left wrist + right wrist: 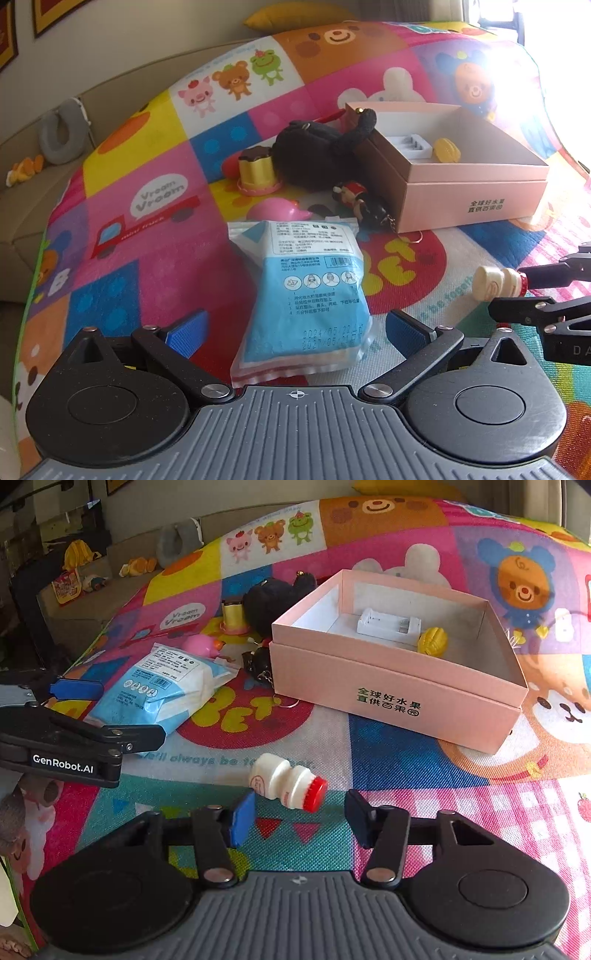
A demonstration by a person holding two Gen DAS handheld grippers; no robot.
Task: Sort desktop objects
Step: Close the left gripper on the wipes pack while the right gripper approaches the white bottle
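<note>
A blue-and-white sealed packet [299,295] lies on the cartoon mat between the fingers of my left gripper [295,328], which is open, its blue pads [186,328] apart from the packet's sides. A small white bottle with a red cap [288,782] lies on its side just ahead of my right gripper [301,808]. That gripper is open, with gaps between both pads and the bottle. In the left wrist view the bottle [495,284] and right gripper [509,295] sit at the right edge. The left gripper [131,712] flanks the packet [159,690] in the right wrist view.
An open pink box [388,686] holds a white plastic holder [388,624] and a yellow toy [432,640]. Left of it lie a black plush [314,147], a gold cup toy [255,170], a pink toy [277,210] and a small doll keychain [365,206].
</note>
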